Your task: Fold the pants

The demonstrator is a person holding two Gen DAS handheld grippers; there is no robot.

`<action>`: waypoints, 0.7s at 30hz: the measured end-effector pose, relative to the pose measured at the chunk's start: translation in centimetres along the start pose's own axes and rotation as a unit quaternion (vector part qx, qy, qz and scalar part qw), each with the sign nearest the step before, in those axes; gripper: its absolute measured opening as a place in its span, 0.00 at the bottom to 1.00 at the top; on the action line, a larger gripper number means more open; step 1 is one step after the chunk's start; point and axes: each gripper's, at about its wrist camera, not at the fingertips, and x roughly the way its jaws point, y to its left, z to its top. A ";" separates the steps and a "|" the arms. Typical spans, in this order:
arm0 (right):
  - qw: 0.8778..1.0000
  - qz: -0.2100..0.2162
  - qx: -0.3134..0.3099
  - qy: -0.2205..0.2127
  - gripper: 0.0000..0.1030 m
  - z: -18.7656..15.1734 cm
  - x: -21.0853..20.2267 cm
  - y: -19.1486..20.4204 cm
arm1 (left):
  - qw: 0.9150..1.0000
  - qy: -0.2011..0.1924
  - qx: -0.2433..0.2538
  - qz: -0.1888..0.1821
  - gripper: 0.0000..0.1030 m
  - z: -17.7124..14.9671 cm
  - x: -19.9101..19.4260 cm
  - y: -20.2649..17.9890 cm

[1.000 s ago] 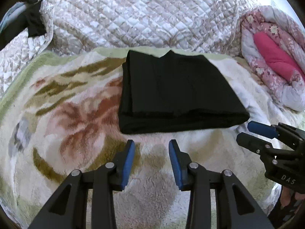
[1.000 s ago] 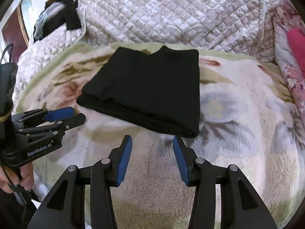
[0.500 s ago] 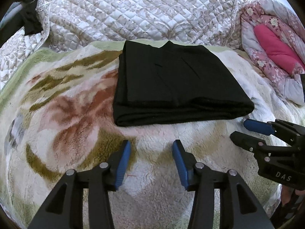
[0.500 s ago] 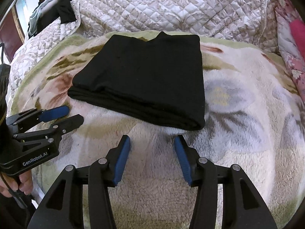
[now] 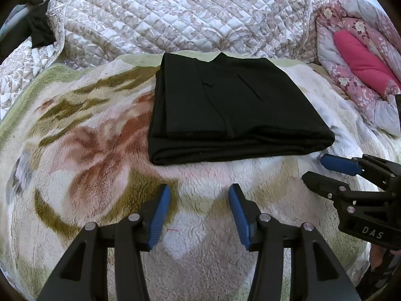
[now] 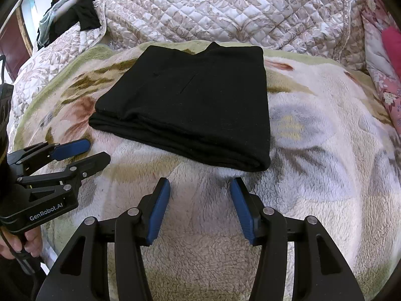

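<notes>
black pants folded, both grippers hanging back off the bundle

the black knit pants lie in a flat, stacked rectangle on the fluffy floral fleece blanket, toward its far edge, just short of the quilted beige bedspread. the left gripper hovers over bare fleece near the blanket's near edge, jaws wide apart, holding nothing; the right gripper sits the same way, spread and empty, just short of the bundle's near right corner. the fold looks about finished to me. the risk now: a blue pad catching that soft layered near edge and dragging the top layers askew, or the plush pile letting the stack slide if nudged.
</notes>
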 end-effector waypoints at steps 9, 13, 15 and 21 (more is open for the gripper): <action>1.000 0.001 0.000 0.000 0.50 0.0 0.0 0.0 | 1.000 0.000 -0.001 0.001 0.52 0.0 0.0 -0.1; 1.000 0.000 0.000 0.000 0.51 0.0 0.0 0.0 | 1.000 0.000 -0.001 0.000 0.52 0.0 0.0 -0.1; 1.000 0.001 0.000 0.000 0.51 0.0 0.0 0.0 | 1.000 0.000 -0.001 0.000 0.52 0.0 0.0 -0.1; 1.000 0.001 0.000 0.000 0.51 -0.1 0.0 0.0 | 1.000 0.001 -0.001 0.000 0.52 0.0 0.0 -0.1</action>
